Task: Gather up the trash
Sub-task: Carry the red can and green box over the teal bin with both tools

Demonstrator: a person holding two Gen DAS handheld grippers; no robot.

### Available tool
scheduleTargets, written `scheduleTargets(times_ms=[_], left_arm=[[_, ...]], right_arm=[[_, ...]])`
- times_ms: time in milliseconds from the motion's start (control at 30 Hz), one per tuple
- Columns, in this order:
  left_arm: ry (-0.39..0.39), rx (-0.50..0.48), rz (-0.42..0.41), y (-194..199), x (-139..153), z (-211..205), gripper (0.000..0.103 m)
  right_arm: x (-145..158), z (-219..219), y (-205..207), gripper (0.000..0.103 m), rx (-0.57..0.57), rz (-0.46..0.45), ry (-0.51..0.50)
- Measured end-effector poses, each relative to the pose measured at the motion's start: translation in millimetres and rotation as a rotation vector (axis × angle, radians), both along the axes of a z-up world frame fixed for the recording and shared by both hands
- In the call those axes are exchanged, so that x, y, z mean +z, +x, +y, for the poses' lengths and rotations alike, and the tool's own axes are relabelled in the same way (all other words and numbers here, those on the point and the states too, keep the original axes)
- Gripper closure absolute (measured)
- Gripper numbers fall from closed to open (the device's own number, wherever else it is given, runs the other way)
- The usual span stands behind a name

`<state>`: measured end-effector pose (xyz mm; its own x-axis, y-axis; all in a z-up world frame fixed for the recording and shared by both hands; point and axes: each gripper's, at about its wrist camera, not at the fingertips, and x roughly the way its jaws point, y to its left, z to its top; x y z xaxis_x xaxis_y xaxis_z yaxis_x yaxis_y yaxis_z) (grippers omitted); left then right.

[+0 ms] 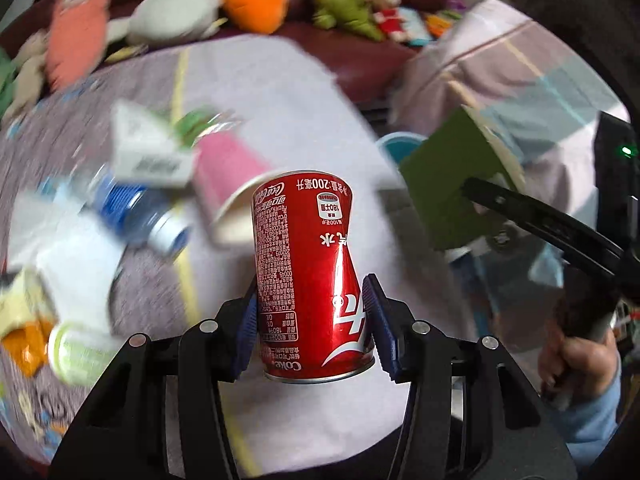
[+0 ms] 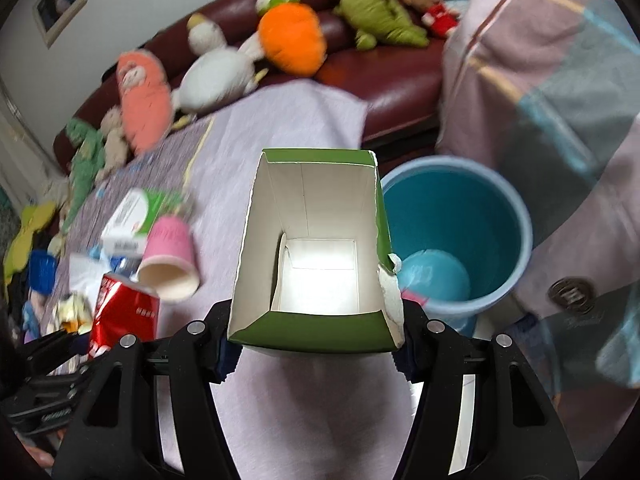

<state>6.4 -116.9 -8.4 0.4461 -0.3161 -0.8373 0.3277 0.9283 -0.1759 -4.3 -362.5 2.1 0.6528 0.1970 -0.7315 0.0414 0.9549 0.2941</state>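
Two pieces of trash are up: left gripper clamps the red can, right gripper pinches the green carton beside the blue bin, so release over its mouth looks next.

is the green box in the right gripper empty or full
Empty: the green carton, clamped in the right gripper, is torn open, showing only bare white walls and bottom.

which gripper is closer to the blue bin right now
Right. The right gripper, holding the green carton, sits just beside the blue bin. The left gripper, gripping the red can, is farther off, over the litter.
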Motion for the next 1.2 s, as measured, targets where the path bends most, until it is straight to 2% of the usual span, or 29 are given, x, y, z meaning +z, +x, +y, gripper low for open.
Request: scheduleTargets(times_ms=[233,467,600,733,767,833,1200], left_arm=[[-0.025,-0.142,-0.009,47.2,9.2,-72.3,0.052],[-0.015,-0.252,0.073,102.0,-21.2,-148.7,0.052],[0.007,-0.274,0.11,122.8,-43.7,-171.9,0.052],[0.014,-0.278,0.142,137.5,-60.4,-184.1,0.052],[0.02,-0.282,0.147,140.5,-64.3,-187.6,0.052],[0.023,-0.285,0.156,145.0,-67.6,-190.8,0.052],[0.04,-0.301,0.169,155.8,-78.5,-207.3,0.052]], right_arm=[[7.6,-76.2,21.5,0.046,-0.168,0.005,-0.046],[-15.6,-117.5,52.8,0.046,-0.227,0.071,-0.055],[-28.5,-128.9,66.1,0.046,-0.243,0.098,-0.042],[-46.0,-136.2,82.0,0.044,-0.247,0.142,-0.031],[-49.8,-136.3,84.9,0.042,-0.243,0.155,-0.027],[-55.6,-139.9,89.4,0.031,-0.244,0.178,0.016],[-46.5,-158.5,80.1,0.029,-0.314,0.148,0.009]])
